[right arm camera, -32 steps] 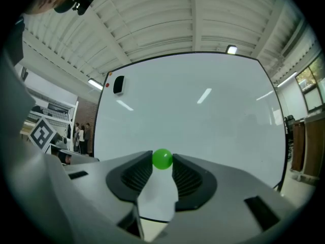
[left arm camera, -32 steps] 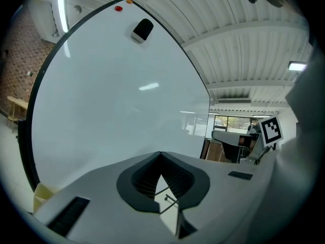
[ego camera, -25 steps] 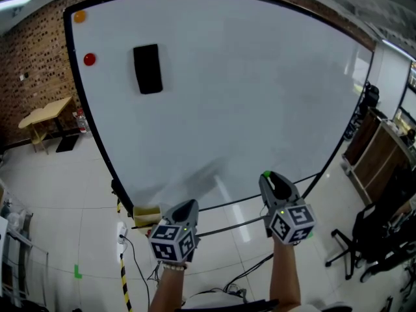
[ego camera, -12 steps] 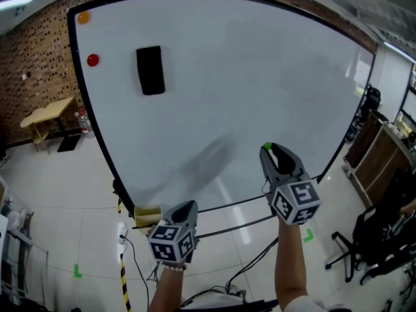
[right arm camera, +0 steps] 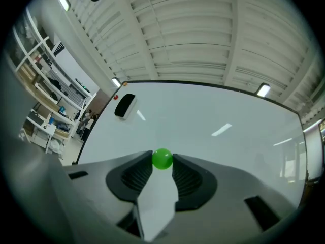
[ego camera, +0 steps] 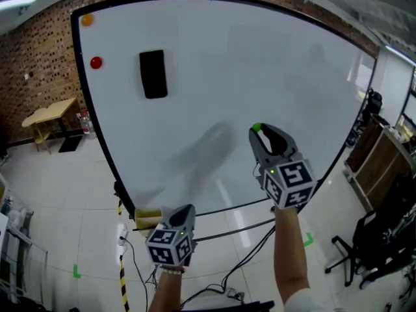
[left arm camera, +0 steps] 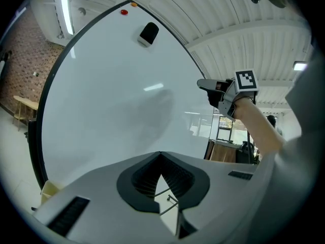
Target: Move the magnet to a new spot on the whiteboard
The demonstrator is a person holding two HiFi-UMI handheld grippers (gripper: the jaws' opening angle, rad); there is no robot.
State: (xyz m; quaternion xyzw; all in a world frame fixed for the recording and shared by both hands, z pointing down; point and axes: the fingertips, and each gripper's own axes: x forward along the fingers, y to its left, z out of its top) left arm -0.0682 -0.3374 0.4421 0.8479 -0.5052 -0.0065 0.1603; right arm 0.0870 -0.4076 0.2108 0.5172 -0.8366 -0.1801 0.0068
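Observation:
A small green round magnet (right arm camera: 162, 158) sits pinched between the tips of my right gripper (right arm camera: 162, 161), which is shut on it. In the head view that gripper (ego camera: 260, 130) is raised in front of the lower middle of the large whiteboard (ego camera: 247, 77), the green magnet (ego camera: 257, 127) at its tip. My left gripper (ego camera: 184, 212) hangs low below the board's bottom edge; its jaws meet at the tips with nothing between them (left arm camera: 160, 155). A red magnet (ego camera: 96, 63), an orange magnet (ego camera: 86, 20) and a black eraser (ego camera: 153, 74) sit at the board's upper left.
The whiteboard stands on a frame with bars along its bottom (ego camera: 227, 229). A wooden table (ego camera: 45, 117) is at the far left by a brick wall (ego camera: 32, 64). Wooden cabinets (ego camera: 380, 161) and a black office chair (ego camera: 374, 239) are at the right. Cables lie on the floor (ego camera: 133, 259).
My right gripper has risen with the green magnet from the board's bottom edge up over its lower middle. The left gripper has stayed low, dropping slightly.

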